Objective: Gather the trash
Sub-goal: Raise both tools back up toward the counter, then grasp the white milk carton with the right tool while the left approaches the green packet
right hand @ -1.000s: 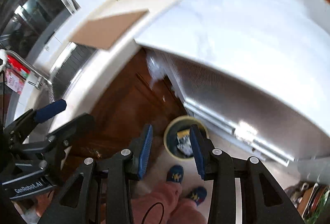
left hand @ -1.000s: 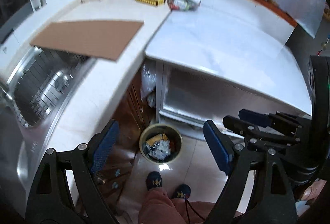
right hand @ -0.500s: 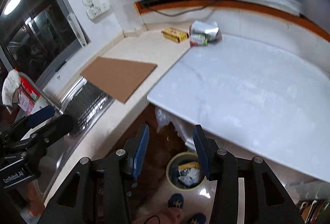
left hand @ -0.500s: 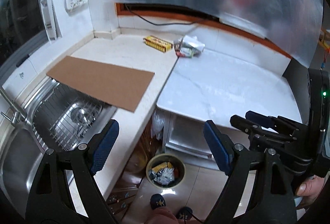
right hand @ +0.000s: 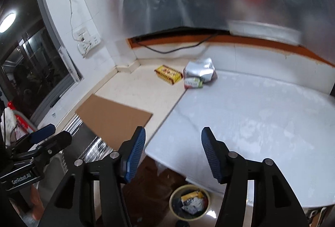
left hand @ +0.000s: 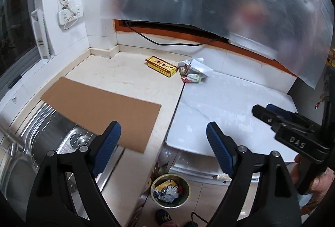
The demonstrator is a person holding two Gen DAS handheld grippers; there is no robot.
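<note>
Forward of the left gripper (left hand: pixel 161 143), jaws wide apart and empty, a yellow box (left hand: pixel 161 66) and crumpled wrappers (left hand: pixel 193 73) lie at the table's (left hand: pixel 230 101) far edge; a bin (left hand: pixel 170 190) stands on the floor below. Similarly, the right gripper (right hand: pixel 172 150) hangs over the table, jaws spread and empty, with box (right hand: pixel 168 74), wrappers (right hand: pixel 199 73) and bin (right hand: pixel 189 201) in view.

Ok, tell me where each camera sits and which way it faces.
Left wrist: on the open left gripper, facing the counter corner; the right gripper, a hand and a shoe show.
Right wrist: on the open right gripper, facing the same corner; the left gripper shows lower left.
Both share the yellow box, crumpled wrappers, cardboard sheet and floor bin.
</note>
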